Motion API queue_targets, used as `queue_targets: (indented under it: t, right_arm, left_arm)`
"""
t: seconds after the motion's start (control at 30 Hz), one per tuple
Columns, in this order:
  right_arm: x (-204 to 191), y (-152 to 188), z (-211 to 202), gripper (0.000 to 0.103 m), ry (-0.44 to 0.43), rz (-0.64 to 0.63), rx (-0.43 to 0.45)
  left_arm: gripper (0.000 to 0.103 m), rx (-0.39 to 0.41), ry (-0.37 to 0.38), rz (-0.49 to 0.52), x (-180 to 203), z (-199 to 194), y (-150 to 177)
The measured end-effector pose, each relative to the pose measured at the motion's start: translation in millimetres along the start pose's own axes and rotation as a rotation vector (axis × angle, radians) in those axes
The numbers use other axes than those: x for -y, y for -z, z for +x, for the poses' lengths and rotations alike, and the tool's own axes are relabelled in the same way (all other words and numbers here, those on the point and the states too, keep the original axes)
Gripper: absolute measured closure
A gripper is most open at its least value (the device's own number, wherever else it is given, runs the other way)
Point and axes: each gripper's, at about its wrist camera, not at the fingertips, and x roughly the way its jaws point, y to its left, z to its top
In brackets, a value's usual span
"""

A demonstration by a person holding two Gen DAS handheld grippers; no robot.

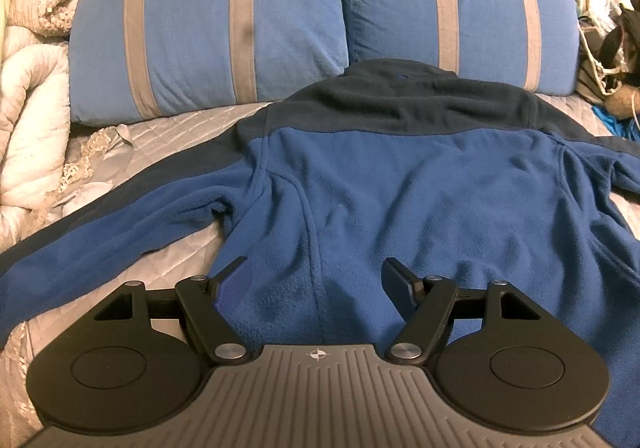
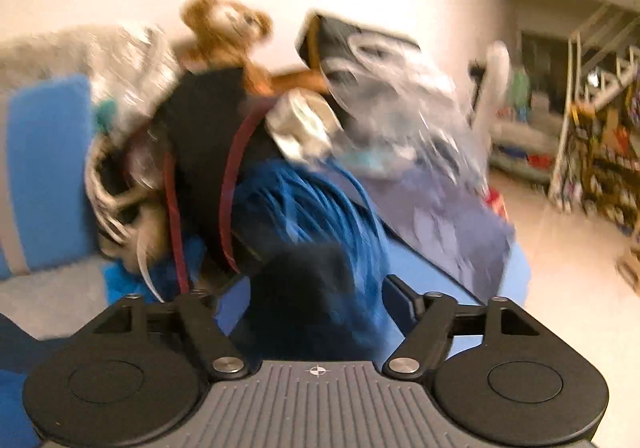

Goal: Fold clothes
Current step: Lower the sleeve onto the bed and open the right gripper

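A blue fleece jacket [image 1: 400, 192] with a dark navy yoke and collar lies spread flat on the bed, back up, collar toward the pillows. Its left sleeve [image 1: 100, 232] stretches out to the left. My left gripper [image 1: 316, 280] is open, its fingers hovering over the jacket's lower hem area, holding nothing. In the blurred right wrist view, my right gripper [image 2: 316, 296] is open with a dark navy and blue bunch of the jacket's fabric [image 2: 304, 288] lying between the jaws; whether it touches the pads is unclear.
Two blue pillows with beige stripes [image 1: 208, 36] stand at the bed's head. A rolled beige quilt [image 1: 32, 100] lies at the left. A clutter of bags, a teddy bear [image 2: 224, 32] and plastic wrap [image 2: 392, 108] sits at the right bed edge. Floor and shelves [image 2: 592, 152] lie beyond.
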Motion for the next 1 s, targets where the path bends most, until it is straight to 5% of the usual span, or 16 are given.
queue_targets:
  t: [0.33, 0.77, 0.8, 0.9, 1.0]
  right_arm:
    - [-151.6, 9.7, 21.8, 0.026, -0.39, -0.216, -0.103]
    - [-298.5, 41.0, 109.9, 0.036, -0.539, -0.344, -0.354]
    - [-300.9, 43.5, 115.8, 0.041, -0.551, -0.35, -0.375]
    - [-306.9, 42.4, 123.5, 0.091, -0.607, -0.368, -0.41]
    - [-318.3, 32.9, 109.5, 0.096, -0.559, -0.503, -0.274]
  left_arm:
    - [0.032, -0.001, -0.004, 0.006, 0.9, -1.3, -0.3]
    - [0.032, -0.01, 0.031, -0.023, -5.4, 3.4, -1.4]
    - [0.032, -0.011, 0.032, -0.023, -5.1, 4.0, -1.6]
    - [0.032, -0.014, 0.038, -0.023, -4.0, 5.2, -2.4]
    - [0.032, -0.013, 0.036, -0.021, -3.7, 6.0, -2.8]
